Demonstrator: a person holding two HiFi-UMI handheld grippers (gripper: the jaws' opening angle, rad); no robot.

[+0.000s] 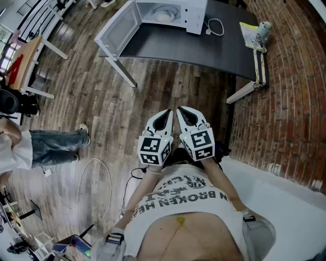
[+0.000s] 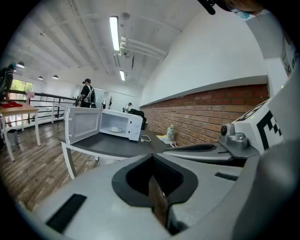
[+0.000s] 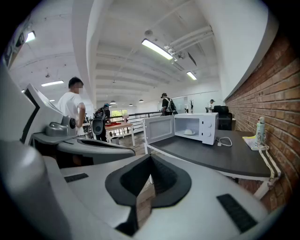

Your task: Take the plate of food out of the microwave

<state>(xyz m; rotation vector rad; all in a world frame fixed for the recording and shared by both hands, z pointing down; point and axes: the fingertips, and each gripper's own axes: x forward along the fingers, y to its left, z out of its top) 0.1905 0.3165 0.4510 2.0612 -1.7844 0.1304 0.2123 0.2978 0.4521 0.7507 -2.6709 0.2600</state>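
While the left gripper (image 1: 164, 114) and right gripper (image 1: 182, 112) hang clenched and empty at the person's waist, the plate of food (image 1: 164, 15) sits inside the open-doored microwave (image 1: 196, 15), well apart. Best approach: step in squarely and part the jaws before reaching the plate's rim.

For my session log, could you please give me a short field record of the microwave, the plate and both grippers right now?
microwave: on the dark table, door swung open
plate of food: inside the microwave, untouched
left gripper: shut, empty, well short of the table
right gripper: shut, empty, beside the left one
stage: plate not yet reached
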